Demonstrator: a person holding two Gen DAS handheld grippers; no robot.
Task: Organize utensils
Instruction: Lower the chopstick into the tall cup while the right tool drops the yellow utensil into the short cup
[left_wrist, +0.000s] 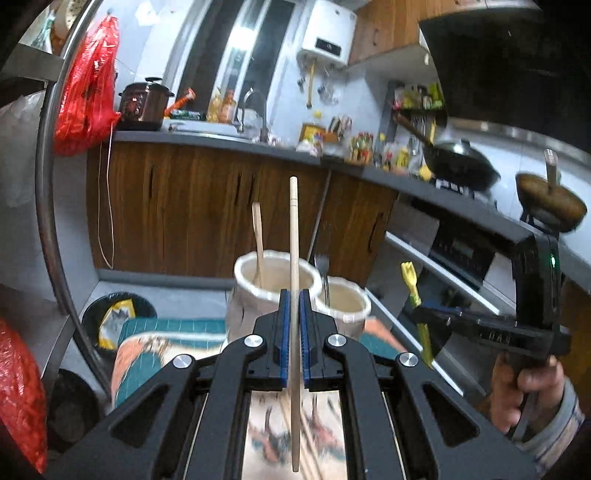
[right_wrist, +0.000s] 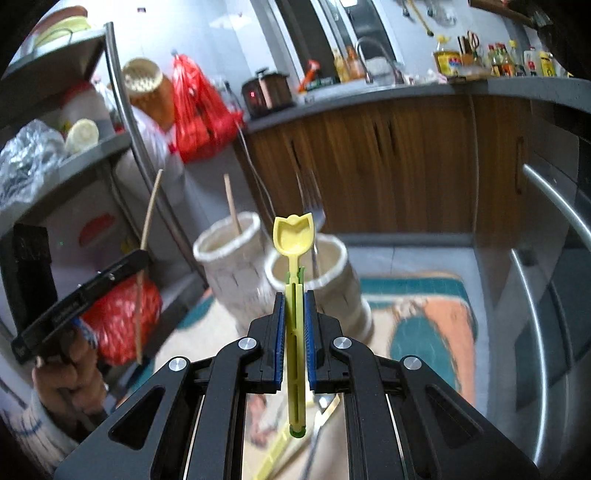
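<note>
My left gripper is shut on a wooden chopstick that stands upright between the blue pads. Beyond it stand two white woven holders: the left holder has a wooden utensil in it, the right holder has a metal fork. My right gripper is shut on a yellow plastic spoon, bowl end up. The two holders appear there too, the left holder with a wooden stick and the right holder with the fork. Each gripper shows in the other's view, the right gripper and the left gripper.
The holders stand on a patterned teal and orange mat. More utensils lie blurred below the grippers. Wooden cabinets and a counter with a sink, a pot and a wok are behind. A metal rack with red bags stands to the left; an oven to the right.
</note>
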